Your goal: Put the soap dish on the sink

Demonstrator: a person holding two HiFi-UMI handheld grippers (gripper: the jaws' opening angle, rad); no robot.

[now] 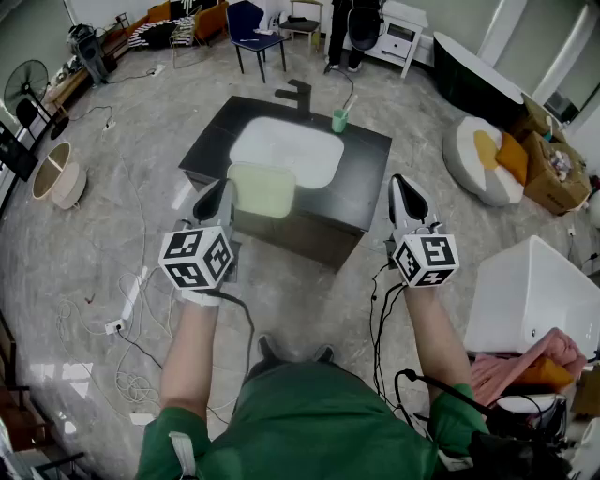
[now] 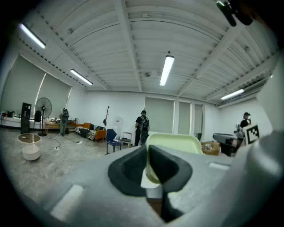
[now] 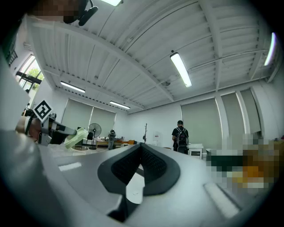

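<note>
- Green sleeves of the person [image 1: 309, 422] fill the bottom of the head view, with 2 forearms reaching forward.
- Each hand holds 1 gripper with a marker cube on it.
- The left gripper [image 1: 225, 192] [image 2: 148, 164] has its black pads clamped on the rim of the pale green rectangular plastic soap dish [image 1: 262, 189] [image 2: 175, 144].
- The right gripper [image 1: 401, 186] [image 3: 141, 162] has its jaws pressed together with nothing between them, and it sits just off the right front corner of the cabinet.
- Seen from the head view, the dish lies over the front edge of the black countertop [image 1: 366, 178], at the near rim of the white oval sink basin [image 1: 286, 150]; whether it touches cannot be told.
- Beyond the basin stands a black tap [image 1: 298, 94], with a small green cup [image 1: 339, 120] beside it.
- Farther off on the grey floor is a blue chair [image 1: 253, 28].
</note>
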